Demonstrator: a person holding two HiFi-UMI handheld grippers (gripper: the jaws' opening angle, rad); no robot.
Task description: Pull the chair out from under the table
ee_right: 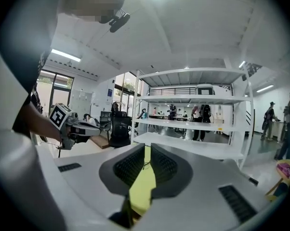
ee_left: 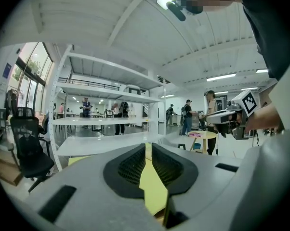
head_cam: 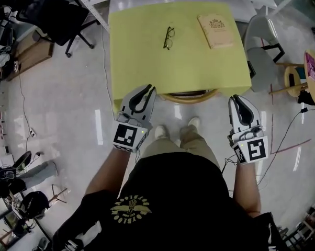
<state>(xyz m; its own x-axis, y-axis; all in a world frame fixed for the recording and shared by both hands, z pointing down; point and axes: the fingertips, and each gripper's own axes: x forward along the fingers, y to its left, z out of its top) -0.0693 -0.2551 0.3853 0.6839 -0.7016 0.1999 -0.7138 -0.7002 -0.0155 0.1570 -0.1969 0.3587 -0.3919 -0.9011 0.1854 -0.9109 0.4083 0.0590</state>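
The chair (head_cam: 189, 96) stands tucked under the near edge of the yellow table (head_cam: 147, 67); only its curved wooden back rim shows. A pair of glasses (head_cam: 168, 37) and a tan book (head_cam: 215, 30) lie on the tabletop. My left gripper (head_cam: 146, 90) is shut and empty, hovering over the table's near left corner, left of the chair back. My right gripper (head_cam: 237, 100) is also shut and empty, just off the table's near right corner, right of the chair back. In the left gripper view the left gripper (ee_left: 148, 150) points over the yellow top. The right gripper (ee_right: 147, 150) does the same in its view.
A black office chair (head_cam: 53, 14) stands at the far left and a grey chair (head_cam: 262, 54) beside the table's right side. A round wooden stool (head_cam: 296, 80) and floor cables (head_cam: 283, 135) lie to the right. White shelving (ee_left: 106, 124) stands behind the table.
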